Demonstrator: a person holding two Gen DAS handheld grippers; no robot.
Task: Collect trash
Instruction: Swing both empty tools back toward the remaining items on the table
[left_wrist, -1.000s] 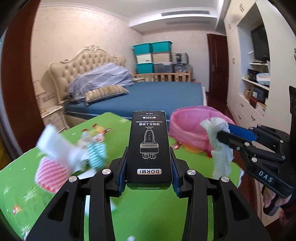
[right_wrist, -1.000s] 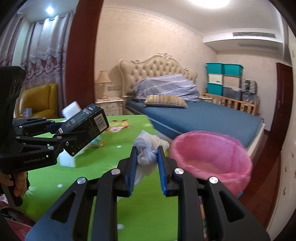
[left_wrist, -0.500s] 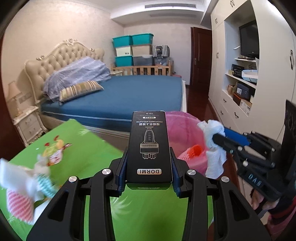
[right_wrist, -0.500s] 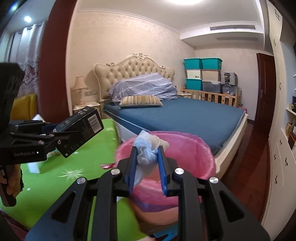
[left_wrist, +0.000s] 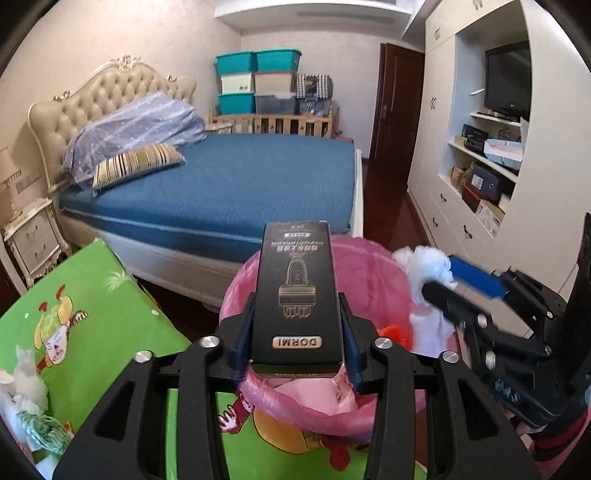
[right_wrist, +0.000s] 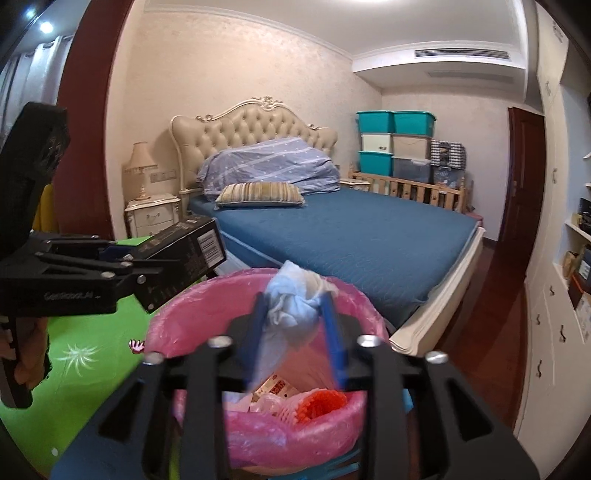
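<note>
A black DORMI box (left_wrist: 299, 295) sits between the fingers of my left gripper (left_wrist: 297, 301), above the near rim of a pink-lined trash bin (left_wrist: 369, 266). The jaws are opening, and the pads still touch the box's sides. In the right wrist view the box (right_wrist: 184, 247) juts from the left gripper (right_wrist: 173, 258) over the bin's left rim (right_wrist: 177, 321). My right gripper (right_wrist: 293, 299) is over the bin with its jaws opening. A crumpled white tissue (right_wrist: 291, 306) hangs loose between them. The left wrist view shows this tissue (left_wrist: 424, 266) at the right gripper (left_wrist: 437, 275).
The bin holds an orange-red item (right_wrist: 321, 402) and wrappers. The green cartoon table (left_wrist: 92, 295) carries crumpled tissues (left_wrist: 26, 387) and a teal-striped wad (left_wrist: 44, 435) at its left. A blue bed (left_wrist: 240, 184) lies behind and a white wardrobe (left_wrist: 443, 166) stands to the right. A hand (right_wrist: 26, 365) grips the left handle.
Both grippers swung away from the table and over the pink bin. The right jaws have spread and the tissue has loosened between them. The left fingers have parted slightly around the box.
</note>
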